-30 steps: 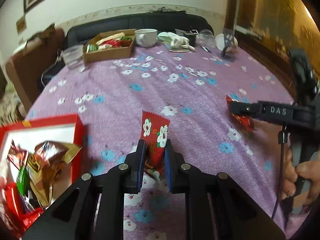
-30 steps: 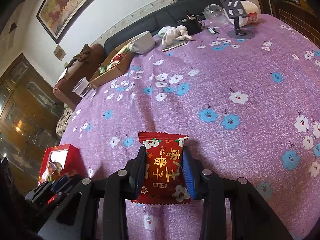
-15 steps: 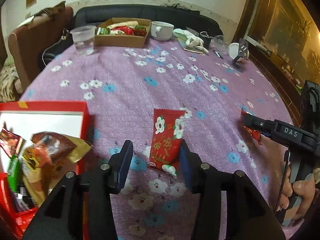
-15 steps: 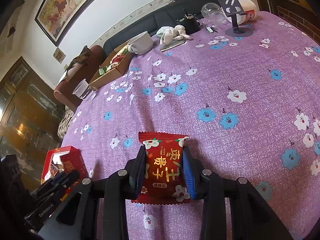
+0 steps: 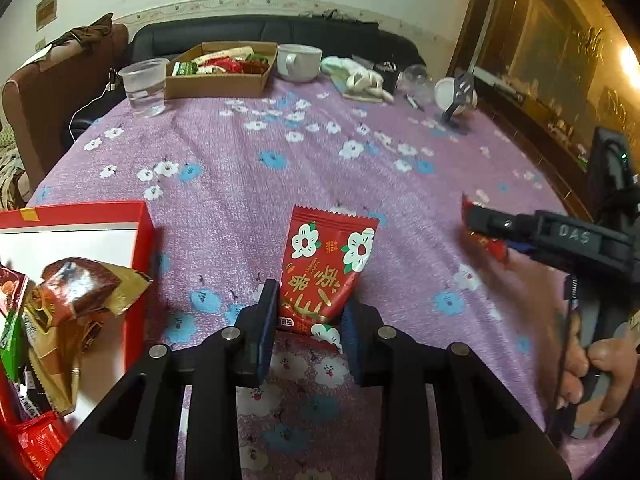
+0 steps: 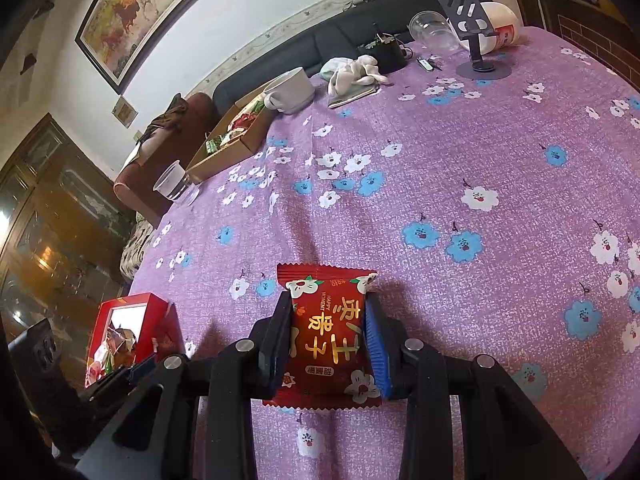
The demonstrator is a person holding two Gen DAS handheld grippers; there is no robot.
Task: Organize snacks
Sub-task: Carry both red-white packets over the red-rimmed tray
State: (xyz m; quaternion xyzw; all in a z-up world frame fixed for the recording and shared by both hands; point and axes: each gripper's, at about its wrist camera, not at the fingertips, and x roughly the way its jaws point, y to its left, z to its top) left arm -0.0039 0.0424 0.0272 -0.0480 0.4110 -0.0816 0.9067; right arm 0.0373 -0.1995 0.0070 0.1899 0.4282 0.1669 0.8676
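Both grippers at red snack packets.
The left gripper [image 5: 308, 322] was closing around a red flowered foil packet [image 5: 326, 270]; the right gripper [image 6: 328, 342] clamped another red flowered packet [image 6: 328, 332].

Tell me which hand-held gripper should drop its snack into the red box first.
Left. The left hand-held gripper, jaws closing around a red packet, sits right beside the red box. The right hand-held gripper grips its own packet farther away.

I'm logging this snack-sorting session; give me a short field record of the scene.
surface: purple floral tablecloth
left gripper: jaws closing on a red snack packet
right gripper: shut on another red snack packet
red box: open, snacks inside, left of left gripper
cardboard tray: far side, holds snacks
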